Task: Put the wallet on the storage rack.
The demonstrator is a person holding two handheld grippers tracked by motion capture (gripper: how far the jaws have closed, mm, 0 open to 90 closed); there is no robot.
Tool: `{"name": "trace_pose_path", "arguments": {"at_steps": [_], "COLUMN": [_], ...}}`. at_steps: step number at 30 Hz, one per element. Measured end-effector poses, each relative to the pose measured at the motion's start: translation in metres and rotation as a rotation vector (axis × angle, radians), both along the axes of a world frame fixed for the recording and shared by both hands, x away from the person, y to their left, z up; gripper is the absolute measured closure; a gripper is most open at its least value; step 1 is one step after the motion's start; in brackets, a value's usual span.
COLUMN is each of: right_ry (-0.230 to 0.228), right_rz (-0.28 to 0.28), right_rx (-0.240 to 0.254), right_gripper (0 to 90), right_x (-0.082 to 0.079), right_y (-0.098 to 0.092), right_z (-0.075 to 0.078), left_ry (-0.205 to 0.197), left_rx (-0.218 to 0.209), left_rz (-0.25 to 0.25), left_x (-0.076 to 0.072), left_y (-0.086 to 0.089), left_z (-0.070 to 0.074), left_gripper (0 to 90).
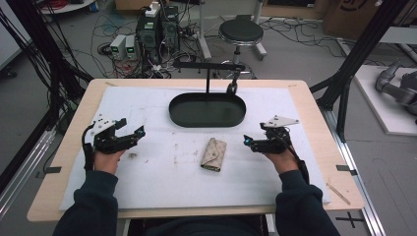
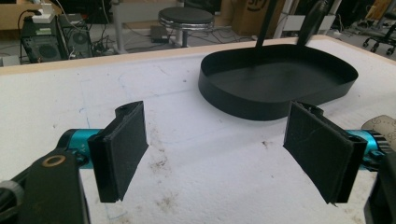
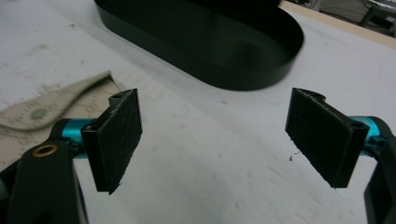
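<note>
A beige patterned pouch lies flat on the white mat, in front of an empty black oval tray. My left gripper hovers at the mat's left side, open and holding nothing. In the left gripper view its pads stand wide apart, the tray lies ahead, and the pouch peeks in at the right edge. My right gripper sits just right of the pouch, also open. In the right gripper view the gripper spans bare mat, with the pouch at left and the tray ahead.
A black T-shaped stand rises behind the tray, with a dark piece hanging from it. The wooden table edge frames the mat. On the floor beyond are a stool, cables and electronics boxes.
</note>
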State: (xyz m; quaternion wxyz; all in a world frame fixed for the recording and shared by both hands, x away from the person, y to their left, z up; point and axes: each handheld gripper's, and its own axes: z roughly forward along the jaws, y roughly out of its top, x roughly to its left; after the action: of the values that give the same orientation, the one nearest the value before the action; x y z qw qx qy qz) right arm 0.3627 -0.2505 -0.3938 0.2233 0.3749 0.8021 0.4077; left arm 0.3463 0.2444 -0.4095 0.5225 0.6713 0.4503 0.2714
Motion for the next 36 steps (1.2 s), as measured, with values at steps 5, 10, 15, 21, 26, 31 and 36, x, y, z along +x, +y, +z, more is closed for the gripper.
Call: {"name": "trace_pose_path", "arguments": {"at_steps": [5,10,15,21,26,31,36], "right_ry": [0.024,0.046,0.089,0.123,0.138,0.094,0.104], "right_rz": [0.061,0.11,0.138,0.17,0.198,0.197,0.114], "right_rx": [0.013,-0.012,-0.037,-0.064,-0.069,-0.155,-0.129], "right_gripper": [19.4,19.6,19.7,28.6,36.9,38.3,35.1], "right_x": [-0.002,-0.008,-0.011,-0.013,-0.012,-0.013,-0.01], "right_y": [0.027,0.052,0.075,0.095,0.091,0.079,0.062], "right_z": [-0.004,-0.012,-0.023,-0.032,-0.031,-0.023,-0.019], "left_ry": [0.003,0.003,0.012,0.016,0.018,0.02,0.024], "left_rx": [-0.001,-0.003,0.001,0.001,-0.001,-0.001,0.003], "left_rz": [-0.002,0.001,-0.001,-0.001,0.002,0.003,-0.002], "left_x": [0.0,0.0,0.001,0.001,0.001,0.001,0.002], "left_y": [0.0,0.001,0.001,0.001,0.002,0.002,0.001], "left_z": [0.0,-0.001,-0.001,-0.002,-0.003,-0.003,-0.003], "left_gripper": [21.2,21.5,21.6,22.0,22.1,22.2,22.6]}}
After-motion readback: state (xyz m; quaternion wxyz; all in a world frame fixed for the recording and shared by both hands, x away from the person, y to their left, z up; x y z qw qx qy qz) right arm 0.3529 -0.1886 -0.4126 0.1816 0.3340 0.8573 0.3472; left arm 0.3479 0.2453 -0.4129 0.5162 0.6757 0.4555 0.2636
